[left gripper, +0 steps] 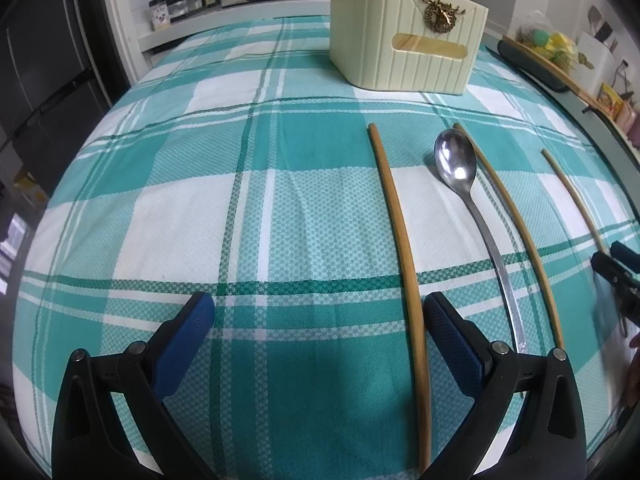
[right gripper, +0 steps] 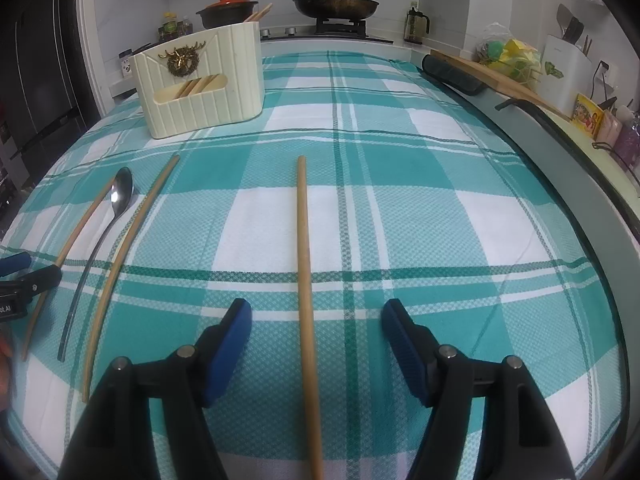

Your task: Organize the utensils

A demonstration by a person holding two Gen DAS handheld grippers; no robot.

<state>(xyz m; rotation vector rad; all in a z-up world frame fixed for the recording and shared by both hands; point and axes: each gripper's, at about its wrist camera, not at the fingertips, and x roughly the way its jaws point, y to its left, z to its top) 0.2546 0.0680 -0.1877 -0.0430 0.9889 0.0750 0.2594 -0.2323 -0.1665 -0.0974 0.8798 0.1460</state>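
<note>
Three wooden chopsticks and a metal spoon [left gripper: 460,164] lie on the teal plaid cloth. In the left wrist view my left gripper [left gripper: 320,312] is open, with one chopstick [left gripper: 404,248] lying just inside its right finger. A second chopstick [left gripper: 516,216] lies right of the spoon and a third [left gripper: 572,196] farther right. In the right wrist view my right gripper [right gripper: 316,316] is open and straddles that third chopstick [right gripper: 305,264]; the spoon [right gripper: 120,196] lies to the left. A cream utensil holder [left gripper: 404,32] stands at the back and also shows in the right wrist view [right gripper: 200,80], with wooden sticks inside.
The table's right edge [right gripper: 580,184] curves past a counter with a cutting board [right gripper: 496,76] and bags. A stove with a pan [right gripper: 336,4] and a pot [right gripper: 226,10] is behind the table. A dark fridge [left gripper: 44,80] stands at left.
</note>
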